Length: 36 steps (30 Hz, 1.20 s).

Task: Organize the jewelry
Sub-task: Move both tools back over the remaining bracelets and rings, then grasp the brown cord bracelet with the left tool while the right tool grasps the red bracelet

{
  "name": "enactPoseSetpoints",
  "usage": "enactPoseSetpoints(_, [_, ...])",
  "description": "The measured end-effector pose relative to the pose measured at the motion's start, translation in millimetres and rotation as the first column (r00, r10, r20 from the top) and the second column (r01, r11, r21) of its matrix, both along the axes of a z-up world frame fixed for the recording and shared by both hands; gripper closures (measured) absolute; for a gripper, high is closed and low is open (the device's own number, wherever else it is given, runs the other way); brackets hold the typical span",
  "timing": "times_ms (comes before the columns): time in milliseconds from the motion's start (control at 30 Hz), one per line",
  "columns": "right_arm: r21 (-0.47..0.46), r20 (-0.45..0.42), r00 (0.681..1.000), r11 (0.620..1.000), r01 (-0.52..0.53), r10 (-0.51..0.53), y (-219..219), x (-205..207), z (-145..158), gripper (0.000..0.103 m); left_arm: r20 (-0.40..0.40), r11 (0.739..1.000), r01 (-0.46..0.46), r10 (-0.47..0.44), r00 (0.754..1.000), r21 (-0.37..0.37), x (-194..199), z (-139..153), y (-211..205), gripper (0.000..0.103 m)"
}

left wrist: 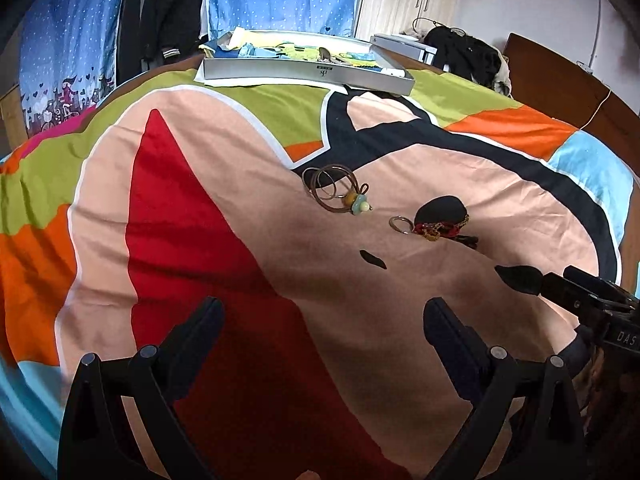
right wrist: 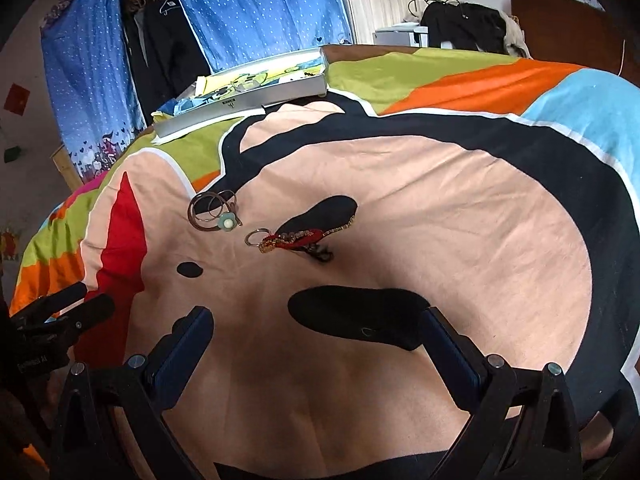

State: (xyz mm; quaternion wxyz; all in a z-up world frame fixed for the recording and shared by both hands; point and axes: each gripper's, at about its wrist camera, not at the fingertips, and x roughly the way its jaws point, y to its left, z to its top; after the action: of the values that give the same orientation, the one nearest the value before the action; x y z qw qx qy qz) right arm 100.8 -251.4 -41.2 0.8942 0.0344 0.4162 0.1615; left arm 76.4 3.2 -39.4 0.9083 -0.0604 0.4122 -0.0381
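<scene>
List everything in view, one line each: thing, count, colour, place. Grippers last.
bedspread: one, peach, red, black, green, orange and blue print, covering the bed.
cord necklace: one, brown coiled cord with amber, pale blue and cream beads, mid-bed.
keyring charm: one, metal ring with red and gold trim and a dark tassel, beside the necklace, apart from it.
tray: one, silver, far edge of the bed, holding yellow and blue items.
curtains: blue with white dots, behind the bed.
dark clothes: a black pile, far right.
left gripper: black, open, above the bedspread, empty.
right gripper: black, open, above the bedspread, empty.
</scene>
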Motion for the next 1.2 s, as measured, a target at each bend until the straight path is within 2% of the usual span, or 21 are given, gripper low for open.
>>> enactPoseSetpoints(567, [-0.060,-0.037,0.999,0.998,-0.016,0.014,5,20,-17,0.000,-0.042,0.999,0.045,-0.045,0.998,0.003,32,-12,6,0.005])
enactPoseSetpoints(767, [-0.042,-0.033,0.999,0.999,-0.034,0.032,2,33,-19,0.000,-0.037,0.996,0.087,-0.088,0.995,-0.014,52,-15,7,0.005])
enactPoseSetpoints(967, [-0.038,-0.014,0.997,0.996,-0.077,0.076,4,49,-21,0.000,-0.031,0.995,0.091,-0.092,0.995,-0.036,80,-20,11,0.005])
enactPoseSetpoints(1067, [-0.055,-0.006,0.994,0.992,-0.110,0.110,10,58,-24,0.007,-0.023,0.996,0.090,-0.090,0.996,-0.020,95,-22,12,0.005])
enactPoseSetpoints(1200, [-0.064,-0.019,0.989,0.987,-0.145,0.144,16,72,-33,0.026,-0.012,0.996,0.084,-0.084,0.996,-0.021,116,-24,14,0.006])
